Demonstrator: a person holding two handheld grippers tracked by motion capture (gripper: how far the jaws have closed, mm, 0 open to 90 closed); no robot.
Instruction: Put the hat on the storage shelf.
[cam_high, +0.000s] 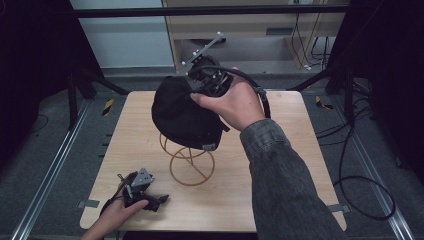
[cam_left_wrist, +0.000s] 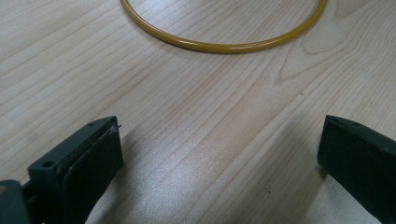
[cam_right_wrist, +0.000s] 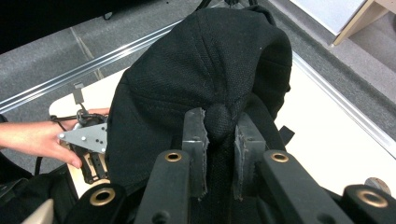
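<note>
The pale wooden tabletop (cam_high: 260, 165) stands on grey floor between metal rails. Over the yellow wire stand (cam_high: 191, 165) near the tabletop's middle, the right claw (cam_right_wrist: 219, 140) is clenched on the crown of a black cap (cam_high: 180, 112). Near the stand's ring, the left claw (cam_left_wrist: 219, 154) rests released on the wood.

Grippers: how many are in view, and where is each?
2. The left gripper rests open on the table near its front left corner. The right gripper is raised over the wire stand, shut on the black cap.
</note>
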